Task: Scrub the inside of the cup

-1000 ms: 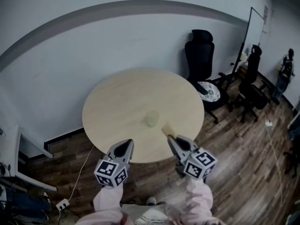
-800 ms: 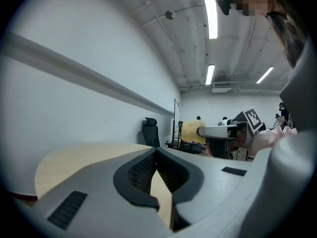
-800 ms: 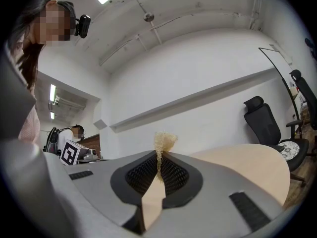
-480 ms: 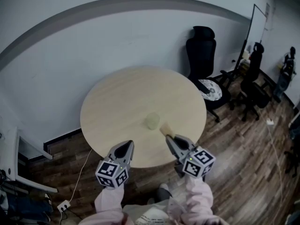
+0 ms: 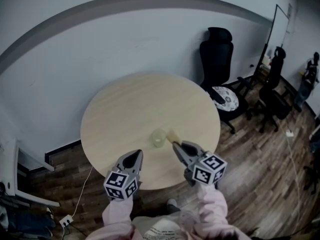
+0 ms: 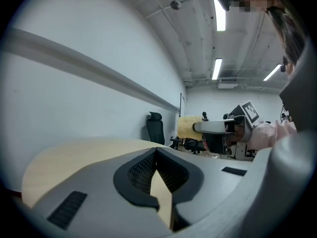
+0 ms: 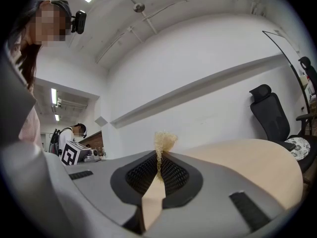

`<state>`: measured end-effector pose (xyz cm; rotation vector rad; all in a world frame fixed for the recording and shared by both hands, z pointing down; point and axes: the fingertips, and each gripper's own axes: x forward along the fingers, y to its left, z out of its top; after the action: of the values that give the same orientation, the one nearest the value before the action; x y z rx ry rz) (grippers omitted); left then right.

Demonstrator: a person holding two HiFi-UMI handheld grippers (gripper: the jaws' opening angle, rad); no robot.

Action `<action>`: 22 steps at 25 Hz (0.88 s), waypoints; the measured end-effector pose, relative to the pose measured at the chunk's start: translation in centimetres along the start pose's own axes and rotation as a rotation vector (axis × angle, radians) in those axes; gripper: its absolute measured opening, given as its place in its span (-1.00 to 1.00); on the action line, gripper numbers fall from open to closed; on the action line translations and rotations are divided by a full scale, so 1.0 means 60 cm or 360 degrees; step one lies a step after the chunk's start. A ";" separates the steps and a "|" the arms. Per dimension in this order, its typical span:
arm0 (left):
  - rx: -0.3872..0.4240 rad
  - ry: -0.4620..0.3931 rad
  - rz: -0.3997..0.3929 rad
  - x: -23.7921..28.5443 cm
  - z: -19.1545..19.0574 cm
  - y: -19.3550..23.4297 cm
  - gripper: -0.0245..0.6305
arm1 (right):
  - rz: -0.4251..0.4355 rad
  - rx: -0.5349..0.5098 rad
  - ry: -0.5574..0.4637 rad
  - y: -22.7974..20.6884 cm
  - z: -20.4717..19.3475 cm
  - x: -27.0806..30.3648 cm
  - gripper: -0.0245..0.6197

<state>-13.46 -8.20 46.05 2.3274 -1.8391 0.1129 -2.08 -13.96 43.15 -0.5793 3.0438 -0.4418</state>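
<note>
A small pale translucent cup point(image 5: 159, 137) stands upright on the round beige table point(image 5: 125, 109), near its front edge. My right gripper point(image 5: 175, 144) is shut on a yellow sponge point(image 5: 173, 135), which hangs just right of the cup. In the right gripper view the sponge point(image 7: 163, 141) sticks out past the closed jaws of the right gripper point(image 7: 159, 163). My left gripper point(image 5: 136, 155) is shut and empty, over the table's front edge, short of the cup on the left. The left gripper point(image 6: 156, 153) shows only table beyond its closed jaws, with the sponge point(image 6: 186, 127) to the right.
Black office chairs point(image 5: 218, 64) stand right of the table, one with a patterned cushion point(image 5: 224, 97). A person point(image 5: 310, 74) stands at the far right. A white desk point(image 5: 12, 169) is at the left, and a power strip point(image 5: 65, 220) lies on the wooden floor.
Both grippers have come closer to the table. The right gripper with the sponge has moved up beside the cup. Neither gripper's jaws changed.
</note>
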 end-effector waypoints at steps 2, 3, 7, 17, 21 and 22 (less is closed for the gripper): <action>0.0003 0.0016 0.0027 0.018 -0.004 0.007 -0.94 | 0.0022 0.0002 0.0029 -0.015 -0.001 0.012 -0.89; -0.0004 0.0022 0.0033 0.027 -0.004 0.010 -0.94 | 0.0033 0.0004 0.0042 -0.022 -0.002 0.017 -0.89; -0.0024 0.0031 0.0049 0.061 -0.002 0.013 -0.94 | 0.0064 0.0028 0.0084 -0.051 0.000 0.033 -0.89; -0.0055 0.0073 0.0114 0.117 -0.033 0.022 -0.94 | 0.0172 0.0016 0.0185 -0.092 -0.018 0.069 -0.89; -0.0051 0.0111 0.0103 0.138 -0.044 0.026 -0.90 | 0.0195 0.0032 0.0214 -0.103 -0.026 0.092 -0.89; -0.0054 0.0131 0.0098 0.141 -0.049 0.027 -0.87 | 0.0198 0.0040 0.0227 -0.103 -0.030 0.096 -0.89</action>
<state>-12.89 -16.11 50.50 2.2106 -1.8585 0.1812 -5.36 -21.08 46.85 -0.3695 3.1799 -0.5382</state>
